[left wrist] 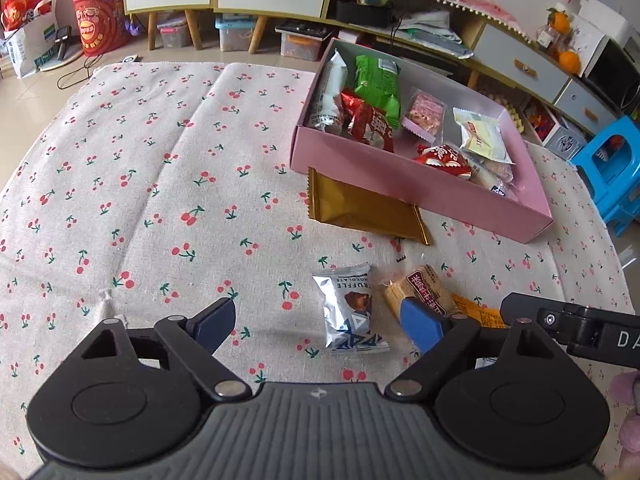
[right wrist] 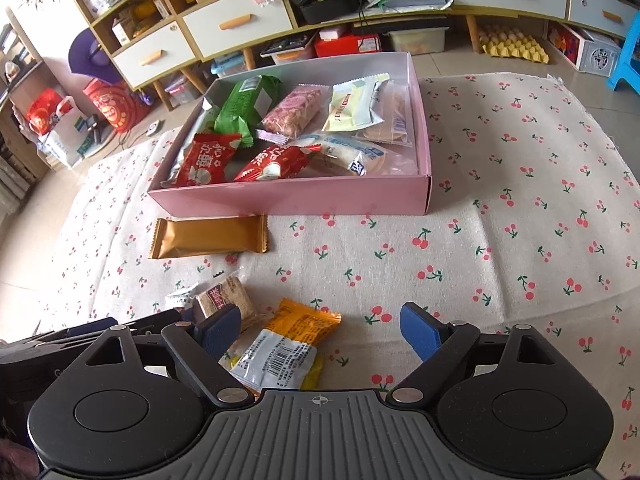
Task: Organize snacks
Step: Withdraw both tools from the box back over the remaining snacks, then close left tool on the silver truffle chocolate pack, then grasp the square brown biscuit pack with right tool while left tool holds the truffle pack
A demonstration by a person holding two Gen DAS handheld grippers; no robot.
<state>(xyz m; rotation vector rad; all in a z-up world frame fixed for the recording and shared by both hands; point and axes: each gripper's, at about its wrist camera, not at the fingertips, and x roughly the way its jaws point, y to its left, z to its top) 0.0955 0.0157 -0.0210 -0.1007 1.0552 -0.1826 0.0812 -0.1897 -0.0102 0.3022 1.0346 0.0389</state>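
1. Silver truffle packet [left wrist: 352, 310] lies between the wide, empty fingers of the left gripper [left wrist: 320, 324].
2. Orange packet [right wrist: 286, 346] lies inside the right gripper [right wrist: 320, 332], also wide, touching nothing.
3. Ahead, a gold wrapper [right wrist: 209, 236] lies against the pink box [right wrist: 288, 198] of snacks.
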